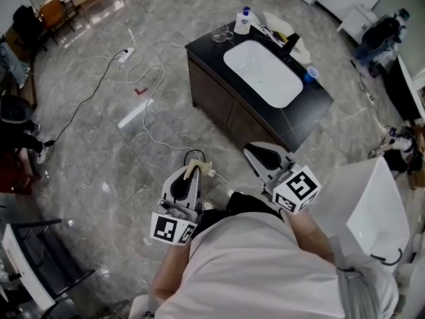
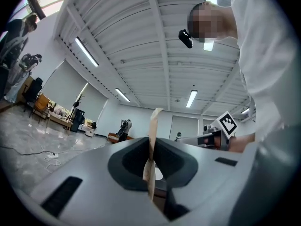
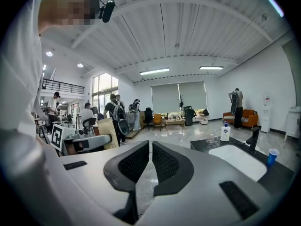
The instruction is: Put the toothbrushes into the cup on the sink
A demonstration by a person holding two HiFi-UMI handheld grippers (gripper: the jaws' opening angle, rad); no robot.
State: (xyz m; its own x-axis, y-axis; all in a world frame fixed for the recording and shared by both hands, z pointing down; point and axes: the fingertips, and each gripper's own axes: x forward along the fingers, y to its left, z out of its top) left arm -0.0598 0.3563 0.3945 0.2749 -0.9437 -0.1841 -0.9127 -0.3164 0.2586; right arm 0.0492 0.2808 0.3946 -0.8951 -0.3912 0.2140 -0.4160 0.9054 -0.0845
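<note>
I stand a few steps short of a dark sink cabinet with a white basin. On its top are a clear glass cup, a blue cup, a soap bottle and a black faucet. Held close to my body, my left gripper is shut on a thin flat beige strip; I cannot tell what it is. My right gripper points toward the cabinet, its jaws shut with nothing between them. The right gripper view shows the basin and the glass cup ahead.
A white cable and power strip trail over the marble floor left of the cabinet. A white bin stands at my right. Chairs and bags line the left edge. Several people stand far back in the hall.
</note>
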